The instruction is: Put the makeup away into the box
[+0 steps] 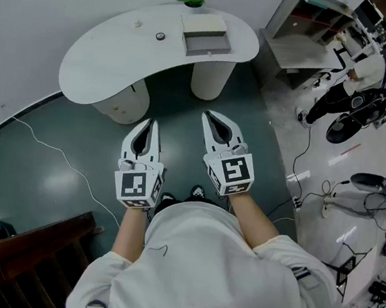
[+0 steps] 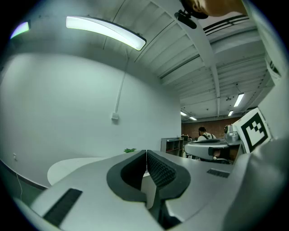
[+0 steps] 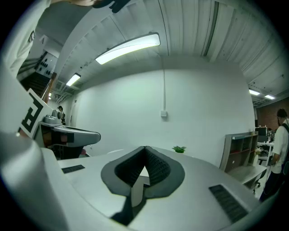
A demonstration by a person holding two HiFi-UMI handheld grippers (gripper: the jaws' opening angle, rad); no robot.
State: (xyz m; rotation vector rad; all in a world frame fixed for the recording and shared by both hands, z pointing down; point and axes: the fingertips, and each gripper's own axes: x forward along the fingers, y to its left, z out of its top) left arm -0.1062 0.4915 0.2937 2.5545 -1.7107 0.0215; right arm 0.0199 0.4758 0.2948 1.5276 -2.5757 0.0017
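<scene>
Our left tool [image 1: 150, 125] and right tool [image 1: 210, 117], both closed and empty, point toward the surface [image 1: 113, 63] well ahead, where the box [image 1: 204, 24] at its far edge, a small round thing [image 1: 160, 36] (perhaps makeup) beside it, lies nearer the right tool.

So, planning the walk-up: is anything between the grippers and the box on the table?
Nothing visible does. Only bare floor lies between the left gripper, the right gripper and the table holding the box.

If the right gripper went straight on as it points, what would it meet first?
Probably the white table, near the box; the way until then looks free, though depth is unclear.
</scene>
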